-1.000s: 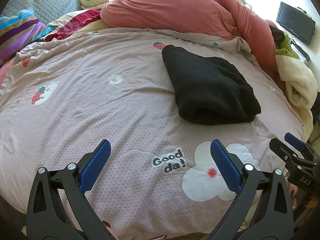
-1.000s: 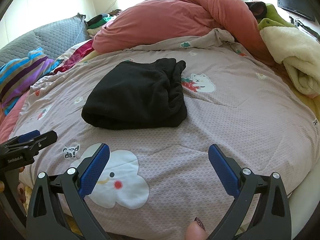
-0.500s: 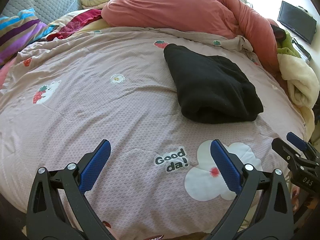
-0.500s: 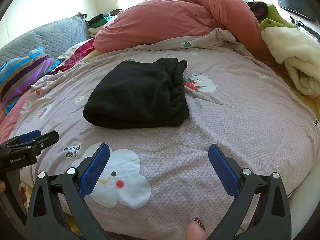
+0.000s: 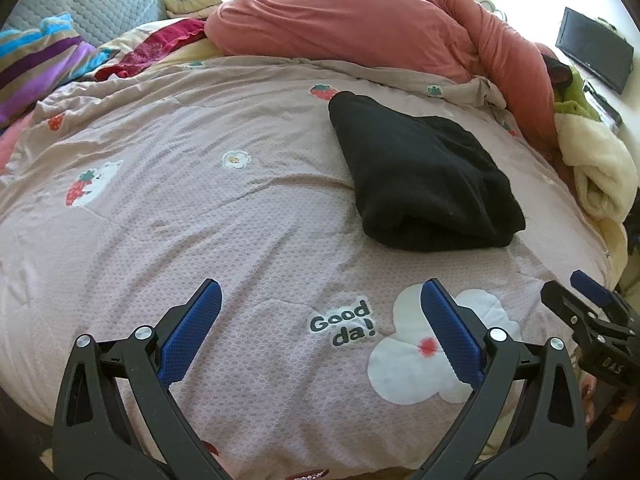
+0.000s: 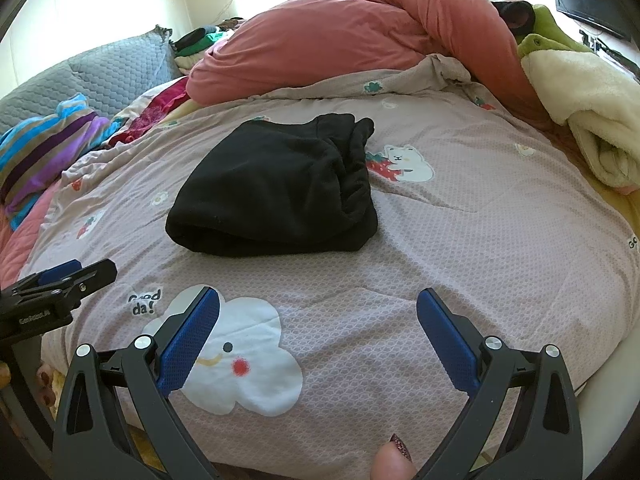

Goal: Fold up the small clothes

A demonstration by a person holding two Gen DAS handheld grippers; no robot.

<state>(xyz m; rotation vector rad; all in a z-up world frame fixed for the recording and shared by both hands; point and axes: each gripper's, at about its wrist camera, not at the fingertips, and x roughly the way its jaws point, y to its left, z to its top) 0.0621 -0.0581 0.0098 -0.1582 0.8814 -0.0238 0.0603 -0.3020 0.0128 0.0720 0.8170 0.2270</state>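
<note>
Black folded garment [image 5: 420,176] lies mid-frame on the mauve quilt [image 5: 200,208], unobstructed; both spread grippers [image 5: 320,336] [image 6: 316,336] have edged slightly closer.

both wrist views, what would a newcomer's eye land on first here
The folded black fleece garment stands out first, a dark bundle lying alone in the middle of the pale mauve cartoon-print bedspread. Behind it, a bulky salmon-pink duvet is heaped along the far side. Both claws, left and right, hover open near the bed's near edge, holding nothing.
</note>
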